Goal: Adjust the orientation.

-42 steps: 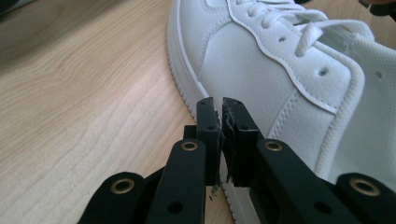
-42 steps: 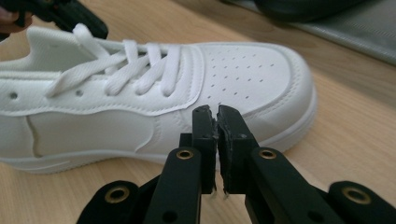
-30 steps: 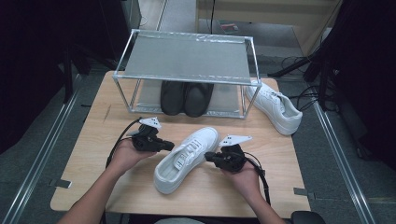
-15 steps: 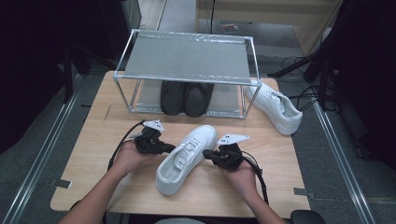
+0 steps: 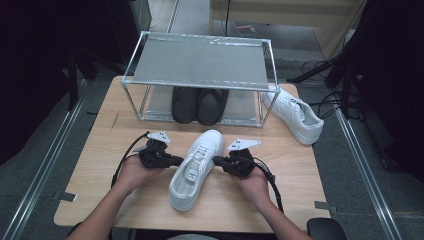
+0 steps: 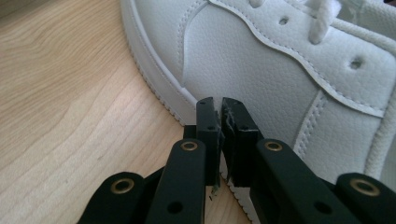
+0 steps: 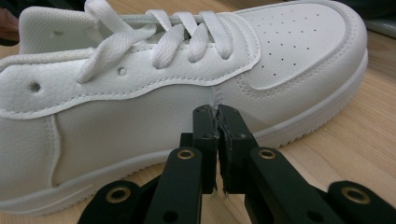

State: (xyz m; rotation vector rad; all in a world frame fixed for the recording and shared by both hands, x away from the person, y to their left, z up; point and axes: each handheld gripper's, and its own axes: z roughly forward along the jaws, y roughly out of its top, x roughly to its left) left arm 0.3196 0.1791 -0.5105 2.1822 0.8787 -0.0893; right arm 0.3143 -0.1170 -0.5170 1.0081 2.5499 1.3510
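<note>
Pale wooden desk point(image 5: 100, 150) with dark floor and cables around it carries the work. On it, the high view shows a white sneaker point(image 5: 196, 169) lying diagonally between the two hands, toe pointing away from the person. The left gripper point(image 5: 176, 161) meets the shoe's one flank and the right gripper point(image 5: 216, 160) the opposite flank, at about mid-length. Beyond both grippers stands a metal-framed rack point(image 5: 200, 62) with a pair of black shoes point(image 5: 199, 105) under its shelf, and a second white sneaker point(image 5: 292, 114) lies beyond the right gripper, just beside the rack's corner.

Left gripper view: jaws closed together with nothing between them, tips point(image 6: 222, 100) at the sneaker's side panel just above the sole; whether they touch the leather cannot be told. Stitching and eyelet holes point(image 6: 356, 63) are legible here, not from above.

Right gripper view: jaws likewise closed and empty, tips point(image 7: 215, 108) against the shoe's flank below the laces point(image 7: 187, 37); the perforated toe cap point(image 7: 299, 35) lies to the gripper's right
</note>
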